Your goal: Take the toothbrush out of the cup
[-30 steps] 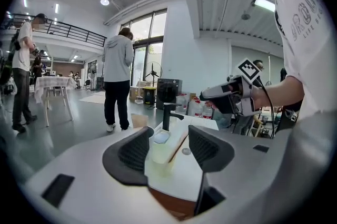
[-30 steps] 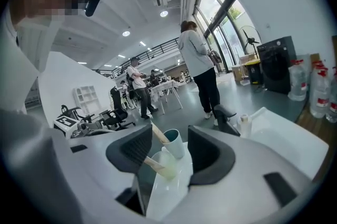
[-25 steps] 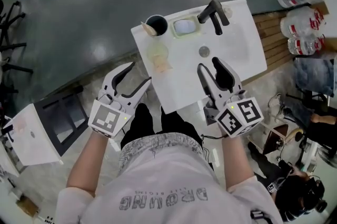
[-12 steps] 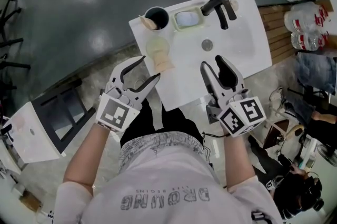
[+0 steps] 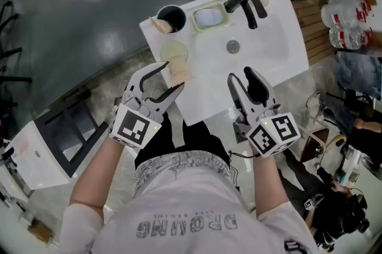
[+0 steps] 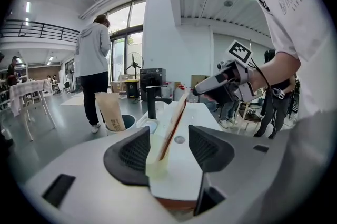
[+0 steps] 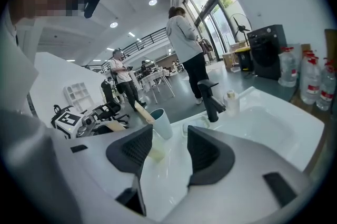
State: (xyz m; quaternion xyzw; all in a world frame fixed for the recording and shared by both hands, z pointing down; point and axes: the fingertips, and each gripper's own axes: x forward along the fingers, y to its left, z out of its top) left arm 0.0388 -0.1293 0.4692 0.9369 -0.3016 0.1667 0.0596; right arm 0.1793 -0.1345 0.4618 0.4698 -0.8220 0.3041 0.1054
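Note:
A pale translucent cup (image 5: 173, 51) stands near the left edge of the white sink counter (image 5: 268, 62). A toothbrush (image 5: 181, 72) with a tan handle leans out of it toward me. My left gripper (image 5: 169, 77) is open, and its jaws reach to either side of the toothbrush's upper end. In the left gripper view the cup (image 6: 157, 164) and the slanted toothbrush (image 6: 173, 125) sit in the gap of the left gripper (image 6: 168, 152), untouched. My right gripper (image 5: 239, 75) hangs open over the counter's front edge, holding nothing.
A dark cup (image 5: 171, 16) with a tan tube (image 5: 159, 25) stands at the far left corner, beside a soap dish (image 5: 209, 16) and a black faucet (image 5: 246, 1). The drain (image 5: 233, 46) lies mid-basin. People stand on the grey floor beyond the counter.
My left gripper has moved forward and right, from beside the counter to around the toothbrush at the translucent cup. The right gripper has barely shifted.

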